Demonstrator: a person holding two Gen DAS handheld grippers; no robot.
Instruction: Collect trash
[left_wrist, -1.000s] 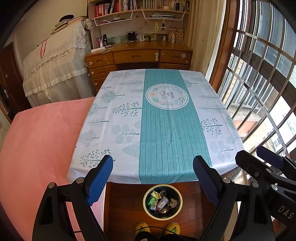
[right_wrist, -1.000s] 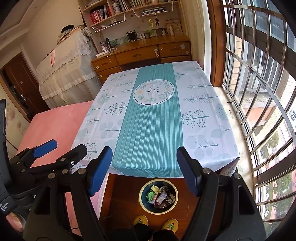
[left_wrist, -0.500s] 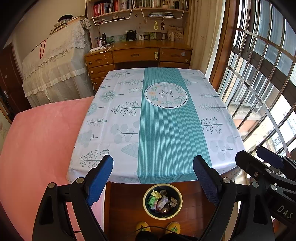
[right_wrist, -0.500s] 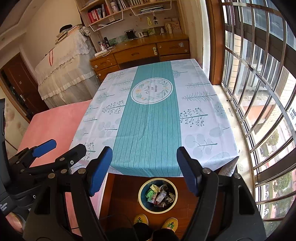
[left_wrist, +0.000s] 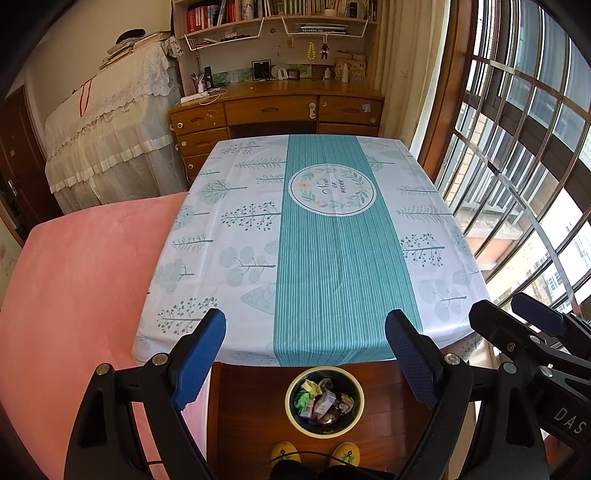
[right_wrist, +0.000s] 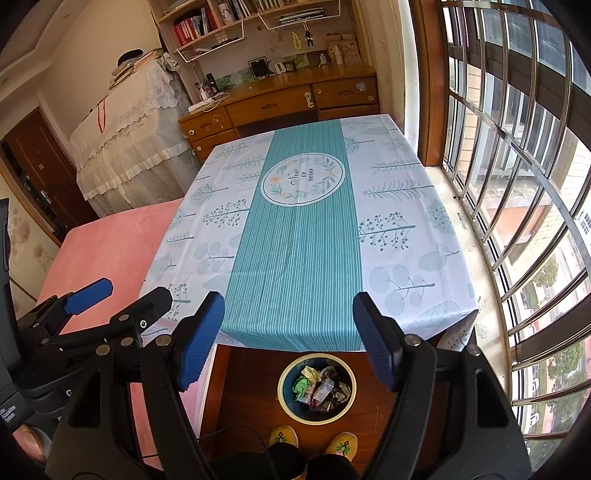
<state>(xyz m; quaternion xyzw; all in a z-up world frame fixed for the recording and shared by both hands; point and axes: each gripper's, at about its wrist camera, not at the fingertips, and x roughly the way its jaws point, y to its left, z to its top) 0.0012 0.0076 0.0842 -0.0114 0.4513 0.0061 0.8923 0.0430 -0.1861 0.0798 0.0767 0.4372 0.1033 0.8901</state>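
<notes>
A round bin (left_wrist: 324, 400) (right_wrist: 316, 387) with a cream rim stands on the wooden floor in front of the table, holding several crumpled wrappers and scraps of paper. The table (left_wrist: 229, 258) (right_wrist: 399, 236) wears a white and teal cloth, and I see no trash on it. My left gripper (left_wrist: 306, 334) hangs open over the table's near edge, nothing between its blue pads. My right gripper (right_wrist: 289, 317) is open as well, empty, above the same edge. Each gripper shows at the side of the other's view, the right gripper (left_wrist: 517, 325) and the left gripper (right_wrist: 122, 302).
A pink bed (left_wrist: 74, 288) (right_wrist: 110, 243) lies along the table's left side. A barred window (left_wrist: 524, 155) (right_wrist: 517, 147) runs down the right. A wooden desk (left_wrist: 273, 107) with shelves stands beyond the table. A person's yellow slippers (left_wrist: 284, 452) (right_wrist: 345, 445) are by the bin.
</notes>
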